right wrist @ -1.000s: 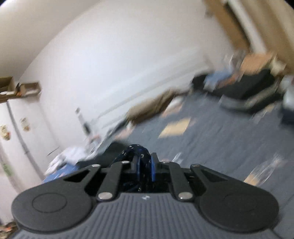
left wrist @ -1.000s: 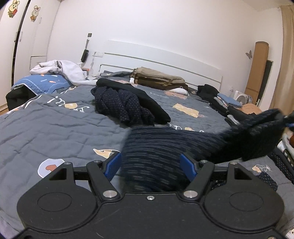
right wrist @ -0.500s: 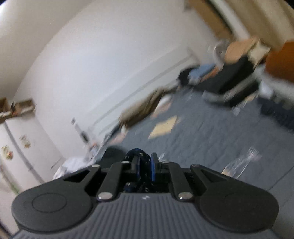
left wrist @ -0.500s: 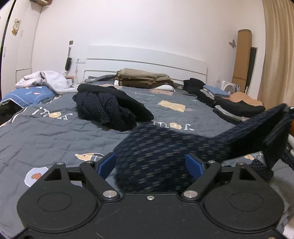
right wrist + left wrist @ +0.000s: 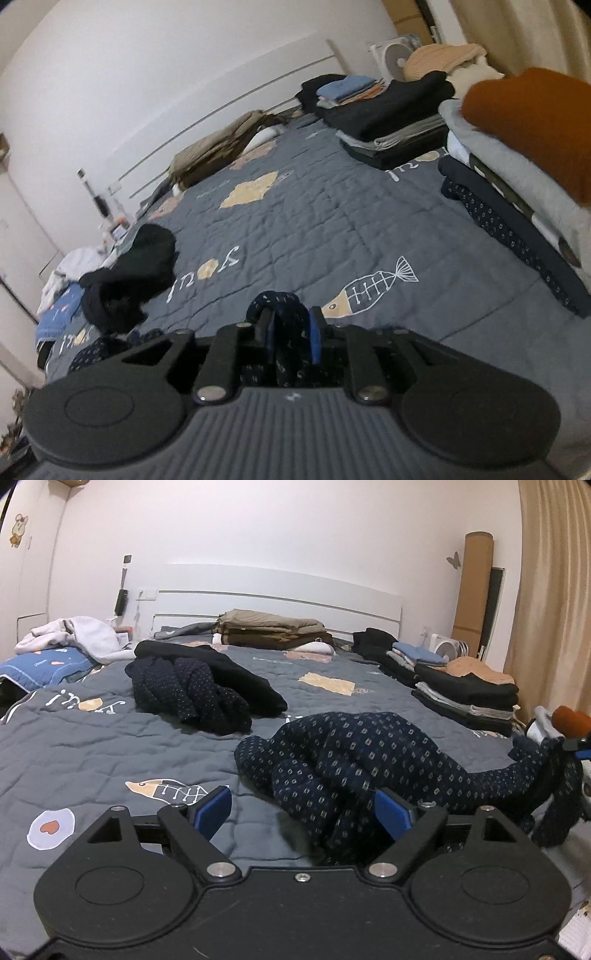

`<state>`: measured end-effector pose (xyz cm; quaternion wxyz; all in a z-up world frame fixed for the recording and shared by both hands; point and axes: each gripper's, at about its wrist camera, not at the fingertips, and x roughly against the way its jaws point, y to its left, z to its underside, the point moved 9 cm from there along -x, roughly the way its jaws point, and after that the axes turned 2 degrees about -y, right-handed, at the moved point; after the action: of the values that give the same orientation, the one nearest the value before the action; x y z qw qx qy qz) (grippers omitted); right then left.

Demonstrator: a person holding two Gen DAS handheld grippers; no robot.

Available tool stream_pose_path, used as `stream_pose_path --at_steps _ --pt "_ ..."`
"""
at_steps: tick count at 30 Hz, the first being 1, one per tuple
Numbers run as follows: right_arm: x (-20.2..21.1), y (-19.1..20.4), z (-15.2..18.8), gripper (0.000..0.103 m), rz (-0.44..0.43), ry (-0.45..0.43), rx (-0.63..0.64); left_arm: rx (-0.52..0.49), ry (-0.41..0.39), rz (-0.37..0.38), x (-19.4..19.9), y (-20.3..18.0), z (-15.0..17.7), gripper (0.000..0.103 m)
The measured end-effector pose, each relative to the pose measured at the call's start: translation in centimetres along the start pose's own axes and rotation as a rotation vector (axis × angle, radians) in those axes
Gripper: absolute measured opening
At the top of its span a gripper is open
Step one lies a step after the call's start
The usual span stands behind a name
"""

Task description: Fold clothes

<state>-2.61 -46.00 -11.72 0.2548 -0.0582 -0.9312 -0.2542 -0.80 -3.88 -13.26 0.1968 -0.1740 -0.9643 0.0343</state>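
Navy patterned garment [image 5: 369, 760] now slumped on bed, previously taut.

A grey quilt [image 5: 92, 738] covers the bed, printed with 1 outlined fish [image 5: 166, 788] and a fried egg with a heart [image 5: 50, 827] near the foot edge, and a pale yellow patch [image 5: 327, 684] toward the middle. A white slatted headboard [image 5: 280, 602] runs along the head edge against a plain white wall. A blue patterned pillow [image 5: 37, 664] lies at the head-left corner. Beyond that corner a dark hairbrush [image 5: 121, 602] hangs on the wall, and a cartoon sticker [image 5: 16, 530] marks a wardrobe door. Past the head-right corner stand a white fan [image 5: 448, 650], an upright cardboard roll [image 5: 474, 587] beside a butterfly decal [image 5: 453, 559], and a beige curtain [image 5: 550, 590].
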Motion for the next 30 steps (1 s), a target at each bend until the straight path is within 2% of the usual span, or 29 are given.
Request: stream_pose_path --at_steps 2,4,6,7,8,10,15,19,24,30 --pt "1.4 -0.6 -0.7 0.035 0.026 0.001 0.028 0.007 0.004 0.001 -0.1 0.0 0.0 0.085" --pt "2.7 -1.2 -0.9 0.048 0.097 -0.008 0.104 0.011 0.010 0.003 -0.2 -0.1 0.1 0.085" --pt "3.7 -1.5 -0.9 0.051 0.154 -0.011 0.173 0.013 0.013 0.008 -0.2 -0.3 0.1 0.085" --pt "4.0 -1.6 -0.9 0.051 0.147 -0.021 0.167 0.014 0.015 0.013 -0.1 -0.5 0.1 0.085" --pt "4.2 -1.4 -0.9 0.052 0.118 -0.028 0.154 0.014 0.016 0.018 -0.1 -0.6 0.2 0.085" --pt "4.0 0.1 -0.5 0.053 -0.008 -0.036 0.119 0.009 0.014 0.025 -0.1 -1.0 0.1 0.085" --pt "2.4 6.0 0.8 0.061 -0.280 -0.063 0.123 0.022 0.005 0.051 0.2 -1.6 -0.1 0.085" --pt "-0.1 10.6 2.0 0.065 -0.422 -0.023 0.096 0.040 0.004 0.060 0.2 -1.7 -0.2 0.085" --pt "-3.8 14.8 4.3 0.065 -0.477 0.044 0.174 0.044 0.004 0.067 0.3 -1.6 -0.2 0.085" --pt "-6.8 17.0 6.4 0.066 -0.497 0.080 0.187 0.037 0.012 0.095 0.3 -1.9 0.0 0.085"
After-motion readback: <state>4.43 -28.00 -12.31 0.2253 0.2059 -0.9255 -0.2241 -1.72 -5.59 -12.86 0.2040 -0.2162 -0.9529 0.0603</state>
